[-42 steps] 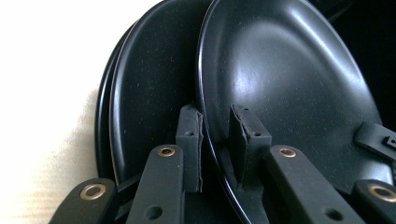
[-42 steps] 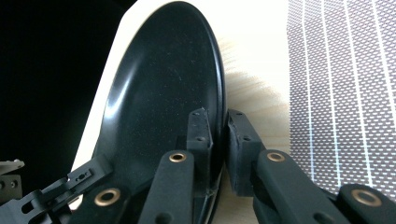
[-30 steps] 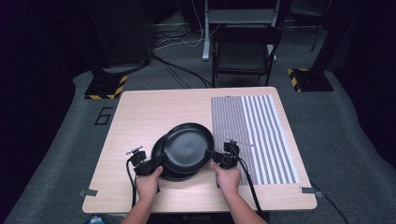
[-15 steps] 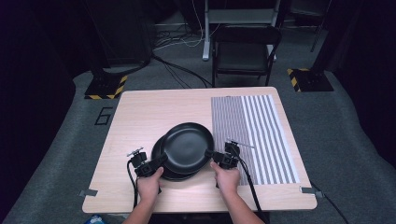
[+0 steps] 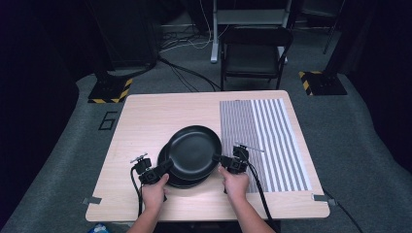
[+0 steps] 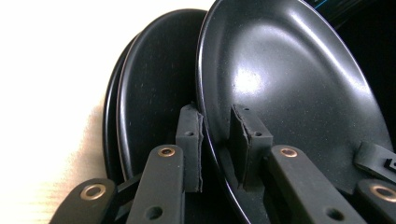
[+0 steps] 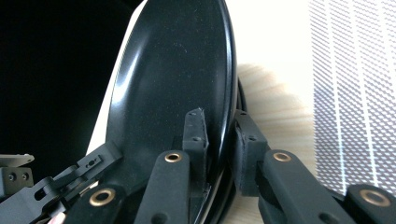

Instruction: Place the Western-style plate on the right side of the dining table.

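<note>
Two grippers clamped the top black plate [image 5: 195, 150] at opposite rim edges: left gripper [image 5: 164, 168], right gripper [image 5: 218, 158]. It sat tilted above stacked plates [image 5: 182, 180] on the tabletop [image 5: 145, 121], beside a striped mat [image 5: 265, 141]. Floor marking "6" [image 5: 108, 120] was legible; a chair [image 5: 255, 53] stood beyond.

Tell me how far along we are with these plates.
Done: both claws, left and right, have clamped opposite rims of the top plate. In hand: it sits tilted, offset from the stack beneath. Left: carrying it off, perhaps to the striped mat, which holds no plate.
</note>
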`<state>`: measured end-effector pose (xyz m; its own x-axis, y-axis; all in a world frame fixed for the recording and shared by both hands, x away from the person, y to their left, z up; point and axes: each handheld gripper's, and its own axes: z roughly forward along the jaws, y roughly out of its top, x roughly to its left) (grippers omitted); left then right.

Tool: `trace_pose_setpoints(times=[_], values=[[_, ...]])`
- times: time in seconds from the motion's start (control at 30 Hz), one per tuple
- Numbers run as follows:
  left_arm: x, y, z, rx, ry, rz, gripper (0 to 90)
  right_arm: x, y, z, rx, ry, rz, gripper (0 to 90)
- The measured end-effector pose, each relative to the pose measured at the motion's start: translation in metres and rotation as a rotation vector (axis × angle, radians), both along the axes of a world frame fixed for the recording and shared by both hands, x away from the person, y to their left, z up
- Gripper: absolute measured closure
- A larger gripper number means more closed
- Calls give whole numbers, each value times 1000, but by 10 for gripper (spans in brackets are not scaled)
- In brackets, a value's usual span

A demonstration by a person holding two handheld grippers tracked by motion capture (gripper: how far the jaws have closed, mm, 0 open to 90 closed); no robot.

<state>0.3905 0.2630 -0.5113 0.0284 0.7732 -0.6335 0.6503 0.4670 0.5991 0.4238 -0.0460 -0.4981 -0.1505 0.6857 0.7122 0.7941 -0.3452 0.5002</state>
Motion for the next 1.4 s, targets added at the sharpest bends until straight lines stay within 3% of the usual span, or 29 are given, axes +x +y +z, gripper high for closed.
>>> trace_pose_setpoints(times=[0.67,0.97,1.4], values=[[1,5,37,36,-82,-23,746,4,-1,27,55,-33,20,781],[5,1,51,32,-107,-24,749,4,-5,39,69,-48,13,780],[11,-12,59,33,-118,-46,749,4,-19,46,75,-58,-6,779]])
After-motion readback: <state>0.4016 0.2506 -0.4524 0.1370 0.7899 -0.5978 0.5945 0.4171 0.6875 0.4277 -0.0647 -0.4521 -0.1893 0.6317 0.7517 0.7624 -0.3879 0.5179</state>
